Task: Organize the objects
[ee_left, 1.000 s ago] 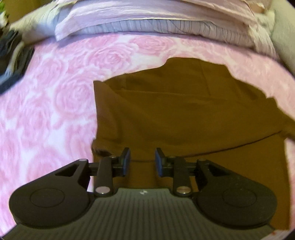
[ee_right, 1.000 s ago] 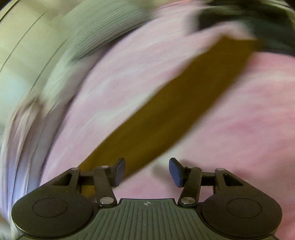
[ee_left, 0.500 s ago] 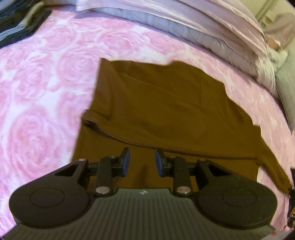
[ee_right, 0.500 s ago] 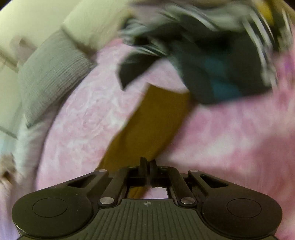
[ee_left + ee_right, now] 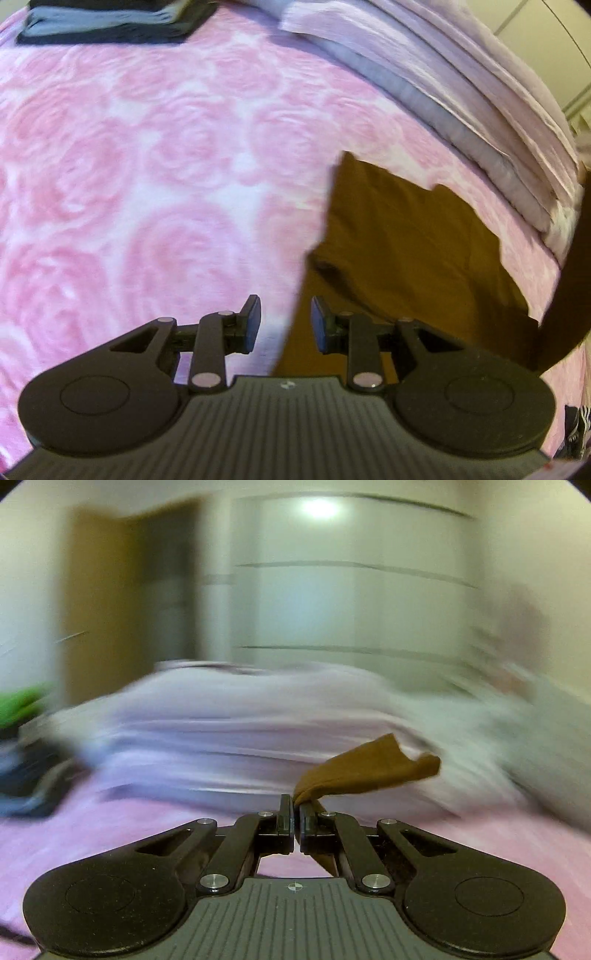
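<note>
Right wrist: right gripper [image 5: 295,814] nearly level, jaws pinching brown cloth [image 5: 364,770]

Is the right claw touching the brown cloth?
Touching. The right wrist view shows the right claw shut on a corner of the brown cloth.

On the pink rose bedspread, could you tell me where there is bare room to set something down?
The bedspread lies bare between the dark folded stack and the brown garment. The garment side is taken, hemmed by the lilac bedding.
</note>
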Demonstrator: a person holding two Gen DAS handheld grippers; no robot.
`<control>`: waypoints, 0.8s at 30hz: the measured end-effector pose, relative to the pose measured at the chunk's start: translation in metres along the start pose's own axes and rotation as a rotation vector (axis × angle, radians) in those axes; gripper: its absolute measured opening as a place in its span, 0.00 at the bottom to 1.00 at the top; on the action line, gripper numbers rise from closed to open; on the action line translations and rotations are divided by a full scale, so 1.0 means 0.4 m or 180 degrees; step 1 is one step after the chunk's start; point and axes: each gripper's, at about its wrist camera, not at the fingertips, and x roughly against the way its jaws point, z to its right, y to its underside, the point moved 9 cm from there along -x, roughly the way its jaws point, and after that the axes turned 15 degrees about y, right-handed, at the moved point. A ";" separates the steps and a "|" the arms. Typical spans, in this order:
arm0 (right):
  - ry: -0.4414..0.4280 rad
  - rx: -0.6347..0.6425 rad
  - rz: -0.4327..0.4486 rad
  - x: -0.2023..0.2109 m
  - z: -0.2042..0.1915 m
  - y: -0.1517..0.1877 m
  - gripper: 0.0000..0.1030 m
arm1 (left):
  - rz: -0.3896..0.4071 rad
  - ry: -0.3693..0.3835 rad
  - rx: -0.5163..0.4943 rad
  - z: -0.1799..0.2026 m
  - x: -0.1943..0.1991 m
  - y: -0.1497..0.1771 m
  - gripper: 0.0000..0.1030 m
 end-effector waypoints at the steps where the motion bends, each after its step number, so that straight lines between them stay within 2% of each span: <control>1: -0.0208 0.0156 0.0046 0.005 -0.094 0.006 0.00 | 0.0008 -0.0026 0.0039 -0.023 0.004 -0.001 0.24; 2: -0.0403 0.0309 0.0066 0.014 -0.193 0.026 0.00 | 0.0008 -0.0061 0.0087 -0.047 0.010 -0.001 0.24; 3: -0.0569 0.0464 -0.0009 0.017 -0.282 0.061 0.04 | -0.0003 -0.0093 0.0133 -0.073 0.013 -0.001 0.24; 5: -0.0971 0.0901 -0.0447 0.020 -0.450 0.176 0.34 | -0.0031 -0.0133 0.0194 -0.111 0.013 0.003 0.24; 6: -0.1080 0.1036 -0.0694 0.011 -0.494 0.239 0.50 | -0.0060 -0.0138 0.0223 -0.128 0.011 0.004 0.24; 8: -0.1165 0.1179 -0.1117 0.004 -0.525 0.347 0.51 | -0.0094 -0.0085 0.0252 -0.144 0.007 0.006 0.24; 12: -0.0878 0.0916 -0.1559 -0.003 -0.406 0.441 0.51 | -0.0125 0.0122 0.0249 -0.135 -0.011 -0.005 0.28; 16: -0.0162 0.0612 -0.1880 -0.029 -0.181 0.467 0.51 | -0.0107 0.0477 0.0311 -0.076 -0.052 -0.017 0.34; 19: 0.0306 0.0432 -0.1995 -0.048 -0.028 0.486 0.51 | -0.0064 0.0734 0.0578 -0.039 -0.102 -0.034 0.44; 21: 0.0605 0.0337 -0.2042 -0.060 0.057 0.490 0.51 | -0.0034 0.0866 0.0835 -0.031 -0.136 -0.043 0.45; 23: 0.0815 0.0171 -0.2178 -0.076 0.120 0.508 0.51 | 0.0047 0.0810 0.1076 -0.045 -0.165 -0.055 0.44; 24: 0.0859 0.0093 -0.2203 -0.072 0.137 0.511 0.51 | 0.0130 0.0820 0.1189 -0.050 -0.173 -0.063 0.41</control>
